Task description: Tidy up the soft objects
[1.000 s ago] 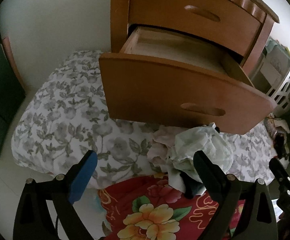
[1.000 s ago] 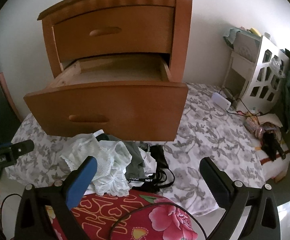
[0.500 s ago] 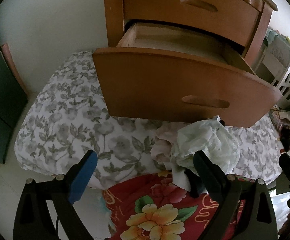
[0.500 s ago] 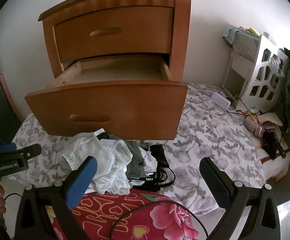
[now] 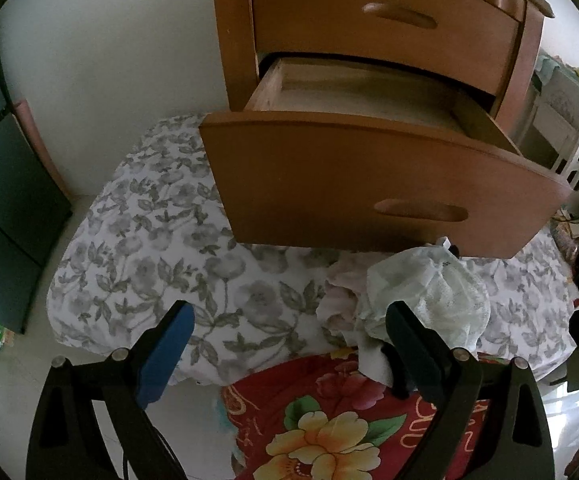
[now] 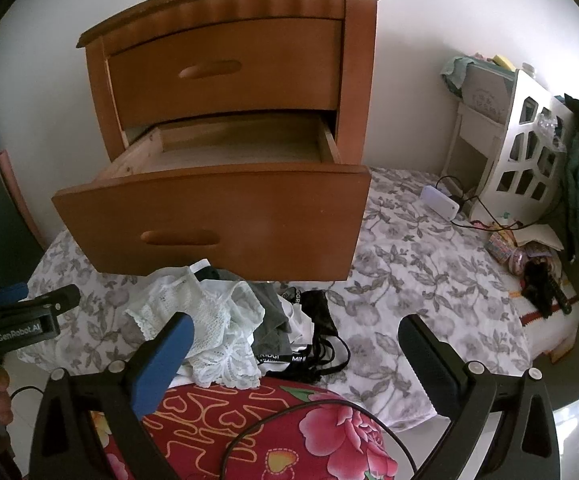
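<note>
1. Both jaws stand spread wide, gripping nothing: left gripper (image 5: pixel 289 344) above the bed edge, right gripper (image 6: pixel 293 356) over the clothes pile (image 6: pixel 225 328).
2. Bare floral sheet (image 6: pixel 421 280) lies open to the pile's right.
3. One wooden nightstand (image 6: pixel 233 64) has two drawers; the lower drawer (image 6: pixel 217 220) is pulled out, overhanging the pile.
4. Pale lace (image 5: pixel 441 300), grey and black fabrics lie crumpled beside a red quilt (image 6: pixel 289 432).

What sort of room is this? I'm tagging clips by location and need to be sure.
Most likely a bedroom. A wooden nightstand with its lower drawer pulled open stands on a floral bedsheet, a heap of underwear lies in front of it, and a red floral blanket sits nearest the cameras.
</note>
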Demonstrator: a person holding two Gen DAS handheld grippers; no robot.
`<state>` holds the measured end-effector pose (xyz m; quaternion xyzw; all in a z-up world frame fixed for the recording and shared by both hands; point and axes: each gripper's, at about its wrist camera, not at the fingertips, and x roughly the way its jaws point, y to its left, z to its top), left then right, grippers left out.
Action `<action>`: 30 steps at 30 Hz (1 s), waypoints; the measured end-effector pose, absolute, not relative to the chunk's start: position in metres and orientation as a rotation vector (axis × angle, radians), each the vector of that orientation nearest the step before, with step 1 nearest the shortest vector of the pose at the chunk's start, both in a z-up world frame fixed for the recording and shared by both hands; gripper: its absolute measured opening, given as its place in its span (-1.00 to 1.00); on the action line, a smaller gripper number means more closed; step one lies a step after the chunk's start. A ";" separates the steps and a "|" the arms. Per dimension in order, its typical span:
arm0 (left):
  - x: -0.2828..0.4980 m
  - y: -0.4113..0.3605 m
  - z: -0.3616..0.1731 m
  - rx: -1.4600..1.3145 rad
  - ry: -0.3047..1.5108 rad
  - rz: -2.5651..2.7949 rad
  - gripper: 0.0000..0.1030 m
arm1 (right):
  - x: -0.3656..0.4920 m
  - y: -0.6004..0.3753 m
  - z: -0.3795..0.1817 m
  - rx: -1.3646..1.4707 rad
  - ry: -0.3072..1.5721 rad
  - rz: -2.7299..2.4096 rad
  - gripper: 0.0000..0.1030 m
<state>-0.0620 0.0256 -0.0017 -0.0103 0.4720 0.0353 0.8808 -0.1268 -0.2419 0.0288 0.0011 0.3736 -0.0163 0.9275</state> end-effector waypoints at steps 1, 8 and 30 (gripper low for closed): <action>-0.062 0.026 -0.002 -0.020 0.984 0.075 0.88 | -0.127 -0.242 0.029 0.002 0.766 -0.033 1.00; -0.061 0.027 -0.002 -0.029 0.989 0.084 0.88 | -0.128 -0.242 0.030 0.006 0.769 -0.035 1.00; -0.061 0.028 -0.002 -0.028 0.995 0.106 0.88 | -0.129 -0.245 0.029 0.014 0.773 -0.041 1.00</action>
